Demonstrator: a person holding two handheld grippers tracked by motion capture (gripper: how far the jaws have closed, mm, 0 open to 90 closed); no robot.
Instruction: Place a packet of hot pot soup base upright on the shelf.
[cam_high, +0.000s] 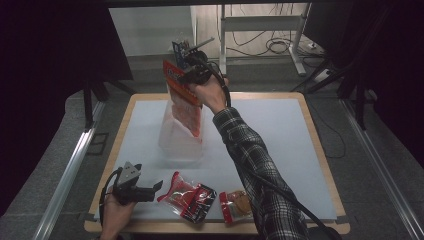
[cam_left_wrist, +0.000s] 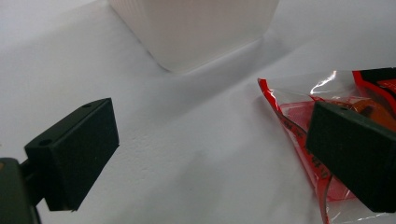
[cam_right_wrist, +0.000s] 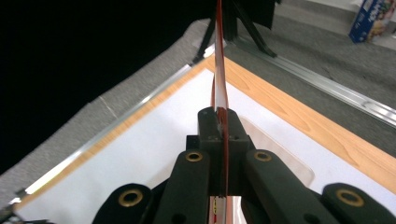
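Note:
My right gripper (cam_high: 186, 76) is raised over the far half of the table, shut on the top of a red snack packet (cam_high: 184, 102). The packet hangs down into a translucent white container (cam_high: 177, 142). In the right gripper view, the packet (cam_right_wrist: 219, 70) shows edge-on, pinched in the right gripper (cam_right_wrist: 219, 116), with the container's rim (cam_right_wrist: 285, 154) below. My left gripper (cam_high: 156, 187) rests at the front left, open. In the left gripper view nothing sits in the left gripper (cam_left_wrist: 210, 149), a second red packet (cam_left_wrist: 292, 109) lies behind the right jaw, and the container (cam_left_wrist: 196, 32) stands beyond.
The second red packet (cam_high: 189, 196) and an orange-and-red packet (cam_high: 235, 202) lie near the front edge of the white table mat (cam_high: 280, 130). A blue box (cam_right_wrist: 373, 18) stands on the floor past the wooden table edge (cam_right_wrist: 299, 112). Metal rails run along both sides.

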